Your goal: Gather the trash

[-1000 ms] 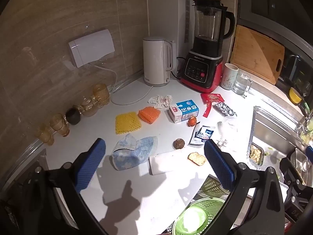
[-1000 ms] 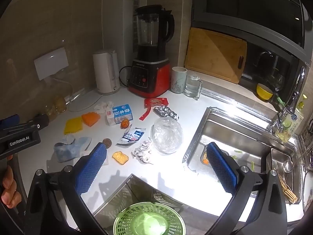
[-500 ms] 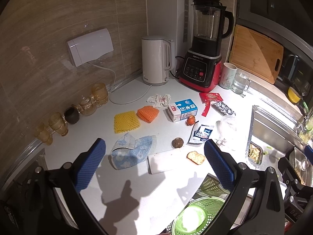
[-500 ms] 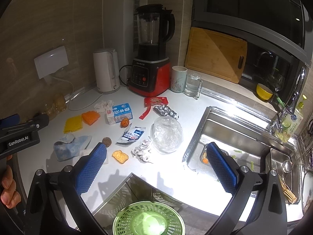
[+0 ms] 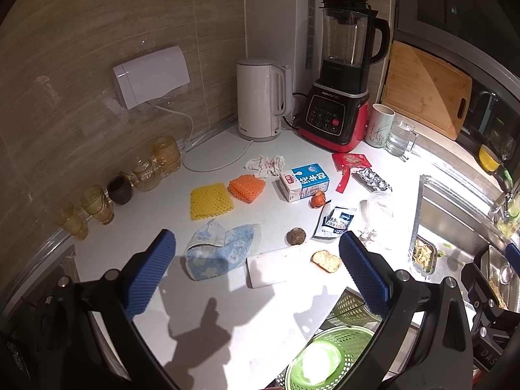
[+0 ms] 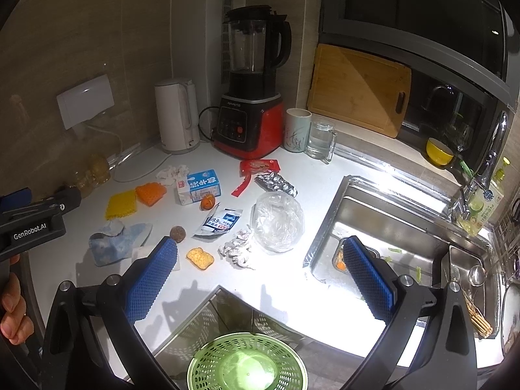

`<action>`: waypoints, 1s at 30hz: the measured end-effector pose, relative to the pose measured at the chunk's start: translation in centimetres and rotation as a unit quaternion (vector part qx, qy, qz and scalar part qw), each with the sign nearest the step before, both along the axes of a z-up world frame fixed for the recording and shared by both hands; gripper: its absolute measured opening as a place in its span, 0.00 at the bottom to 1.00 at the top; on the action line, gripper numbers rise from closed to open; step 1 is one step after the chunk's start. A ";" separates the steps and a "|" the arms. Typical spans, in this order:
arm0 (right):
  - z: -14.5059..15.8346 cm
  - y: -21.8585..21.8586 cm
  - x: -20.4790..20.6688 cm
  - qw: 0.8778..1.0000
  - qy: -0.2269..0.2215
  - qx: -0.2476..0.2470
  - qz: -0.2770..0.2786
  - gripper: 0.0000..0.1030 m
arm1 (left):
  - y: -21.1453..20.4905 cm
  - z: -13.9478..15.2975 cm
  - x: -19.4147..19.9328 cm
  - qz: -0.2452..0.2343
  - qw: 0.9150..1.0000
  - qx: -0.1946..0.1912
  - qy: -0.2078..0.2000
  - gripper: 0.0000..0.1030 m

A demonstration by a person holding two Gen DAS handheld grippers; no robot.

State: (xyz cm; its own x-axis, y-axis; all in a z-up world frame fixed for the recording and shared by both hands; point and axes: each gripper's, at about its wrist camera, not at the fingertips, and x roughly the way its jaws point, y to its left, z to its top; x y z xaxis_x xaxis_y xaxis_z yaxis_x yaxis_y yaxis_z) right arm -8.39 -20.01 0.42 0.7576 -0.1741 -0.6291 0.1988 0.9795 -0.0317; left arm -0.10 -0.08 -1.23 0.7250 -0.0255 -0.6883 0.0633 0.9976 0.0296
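Half of green basket (image 6: 247, 362) cut off; contents washed out.

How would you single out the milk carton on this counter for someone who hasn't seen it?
Start at the red-based blender against the back wall. In front of it on the white counter lies the milk carton, on its side. It is the only boxy blue-and-white item among the crumpled wrappers.
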 end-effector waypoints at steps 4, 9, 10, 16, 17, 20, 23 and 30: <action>0.0 0.0 0.0 1.000 -0.001 0.000 0.000 0.98 | 0.0 0.0 0.0 -0.001 1.000 0.000 0.000 0.94; 0.0 0.0 0.0 1.000 0.000 0.000 0.000 0.98 | -0.2 -0.1 -0.3 -0.001 1.000 0.001 0.000 0.94; 0.0 0.0 0.1 1.000 0.001 0.000 0.000 0.98 | -0.3 -0.1 -0.4 -0.001 1.000 0.001 0.000 0.94; -0.1 0.0 0.0 1.000 0.001 0.000 0.000 0.98 | 0.1 -0.1 0.0 0.000 1.000 0.000 0.002 0.94; -0.2 0.0 0.0 1.000 0.001 0.000 0.000 0.98 | 0.1 -0.1 0.0 0.001 1.000 0.000 0.002 0.94; -0.2 0.0 0.0 1.000 0.001 0.000 -0.001 0.98 | 0.1 -0.1 -0.2 0.002 1.000 0.000 0.002 0.94; -0.1 0.0 0.1 1.000 0.002 0.000 -0.001 0.98 | 0.1 -0.1 0.1 -0.001 1.000 0.002 0.001 0.94; -0.3 0.0 0.0 1.000 0.003 0.001 -0.001 0.98 | 0.5 -0.4 0.1 0.001 1.000 0.002 0.004 0.94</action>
